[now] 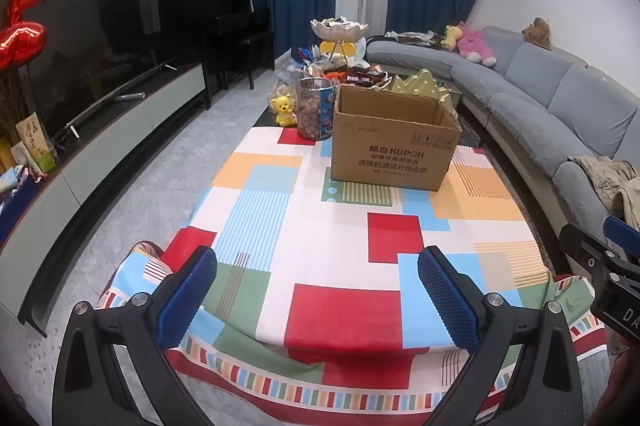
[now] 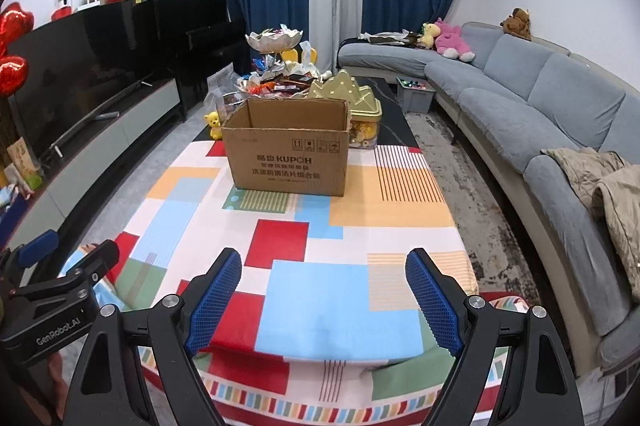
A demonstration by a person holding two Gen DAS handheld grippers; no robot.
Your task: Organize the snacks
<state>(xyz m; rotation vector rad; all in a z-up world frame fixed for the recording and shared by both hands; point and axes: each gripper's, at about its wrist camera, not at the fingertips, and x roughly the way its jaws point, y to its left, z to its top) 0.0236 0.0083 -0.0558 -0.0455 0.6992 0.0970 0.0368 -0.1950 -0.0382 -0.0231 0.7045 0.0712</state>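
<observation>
both tools, left tool [image 1: 317,290] and right tool [image 2: 323,292], released, empty, angled down over the tablecloth [image 1: 320,222]

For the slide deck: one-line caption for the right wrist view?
Right gripper open and empty over the tablecloth, facing an open cardboard box with snacks piled behind.

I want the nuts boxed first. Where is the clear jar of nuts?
In the left wrist view the jar of nuts stands on the table just left of the cardboard box, with the yellow bear on its other side.
</observation>
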